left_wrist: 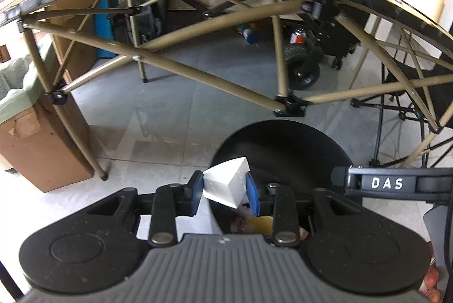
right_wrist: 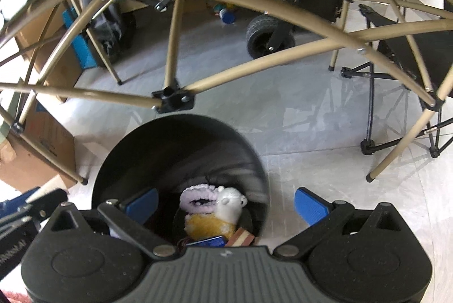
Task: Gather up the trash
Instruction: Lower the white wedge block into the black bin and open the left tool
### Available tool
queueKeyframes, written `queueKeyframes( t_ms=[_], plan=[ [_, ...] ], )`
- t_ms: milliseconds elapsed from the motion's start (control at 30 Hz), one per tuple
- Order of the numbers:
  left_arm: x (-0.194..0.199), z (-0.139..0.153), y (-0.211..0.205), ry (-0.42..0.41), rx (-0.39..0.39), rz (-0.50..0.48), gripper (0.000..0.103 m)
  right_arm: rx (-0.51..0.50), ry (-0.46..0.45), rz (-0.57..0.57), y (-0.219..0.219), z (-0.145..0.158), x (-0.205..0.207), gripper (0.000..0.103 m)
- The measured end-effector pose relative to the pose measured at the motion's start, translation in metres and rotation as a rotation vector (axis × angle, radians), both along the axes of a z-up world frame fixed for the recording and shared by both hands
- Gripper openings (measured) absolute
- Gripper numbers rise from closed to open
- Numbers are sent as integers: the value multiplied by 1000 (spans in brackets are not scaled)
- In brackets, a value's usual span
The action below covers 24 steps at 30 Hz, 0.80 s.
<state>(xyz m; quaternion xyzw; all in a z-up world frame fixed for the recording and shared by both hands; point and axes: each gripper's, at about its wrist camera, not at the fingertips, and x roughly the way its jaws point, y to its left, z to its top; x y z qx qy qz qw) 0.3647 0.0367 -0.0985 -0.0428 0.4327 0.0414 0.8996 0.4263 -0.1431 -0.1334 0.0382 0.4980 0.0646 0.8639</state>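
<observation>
The left gripper clamps a white foam chunk, with the black bin directly below and slightly ahead. The right gripper hangs open and empty over the same bin.

We see bright, even daylight, faint shadows of the table frame on the pale floor, strong fisheye bending, and slight motion blur.

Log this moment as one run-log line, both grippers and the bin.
left gripper: shut on white foam chunk, above bin | right gripper: open, empty, over black bin | bin: holds plush toy
</observation>
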Motion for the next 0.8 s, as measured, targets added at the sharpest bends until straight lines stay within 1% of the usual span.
queueKeyframes(
  t_ms=[200, 400, 567, 733, 800],
  plan=[
    [4, 0, -27, 7, 7, -52, 33, 18, -34, -46, -28, 9, -3, 103],
    [9, -4, -54, 31, 12, -101, 33, 36, -63, -94, -57, 17, -9, 103],
    [16, -10, -67, 71, 0, -116, 33, 51, -85, -143, -80, 21, -12, 103],
    [26, -13, -74, 129, -28, -106, 33, 62, -108, -182, -95, 26, -16, 103],
    [31, -15, -78, 154, -28, -99, 33, 64, -111, -187, -100, 26, -16, 103]
  ],
)
